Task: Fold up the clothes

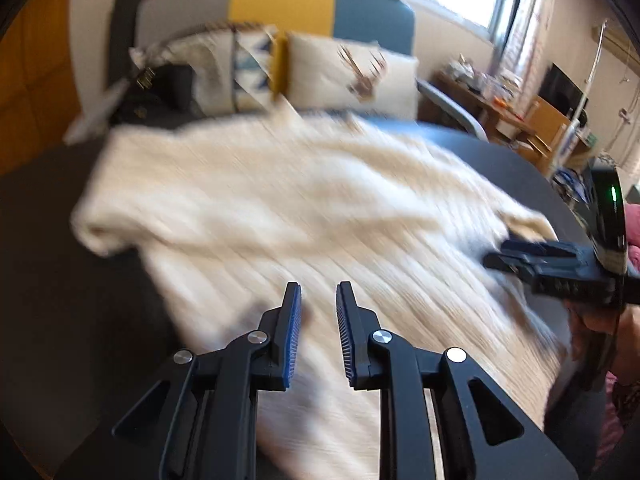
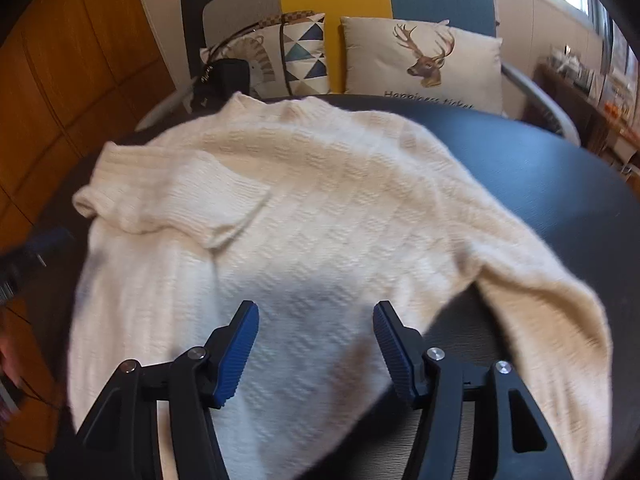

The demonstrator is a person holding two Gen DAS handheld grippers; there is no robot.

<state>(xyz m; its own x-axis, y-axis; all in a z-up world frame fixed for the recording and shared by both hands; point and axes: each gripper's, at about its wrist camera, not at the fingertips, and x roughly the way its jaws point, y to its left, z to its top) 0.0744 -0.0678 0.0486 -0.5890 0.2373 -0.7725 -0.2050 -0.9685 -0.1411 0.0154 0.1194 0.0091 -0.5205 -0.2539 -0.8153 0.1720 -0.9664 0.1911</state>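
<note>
A cream knit sweater (image 2: 320, 208) lies spread on a dark round table (image 2: 560, 184). One sleeve (image 2: 176, 196) is folded across its chest, and the other sleeve (image 2: 552, 312) trails off toward the near right. My right gripper (image 2: 316, 308) hovers open over the sweater's lower body with nothing between its fingers. In the blurred left wrist view the sweater (image 1: 304, 200) fills the middle. My left gripper (image 1: 319, 292) is over its near part, jaws a little apart and holding nothing. The right gripper (image 1: 504, 258) shows at the sweater's right edge.
Behind the table stands a sofa with a deer cushion (image 2: 424, 60) and a triangle-pattern cushion (image 2: 308, 52). A black bag (image 2: 224, 80) sits at the sofa's left. Wood panelling (image 2: 60, 60) is on the left, and a cluttered desk (image 1: 520, 108) is on the right.
</note>
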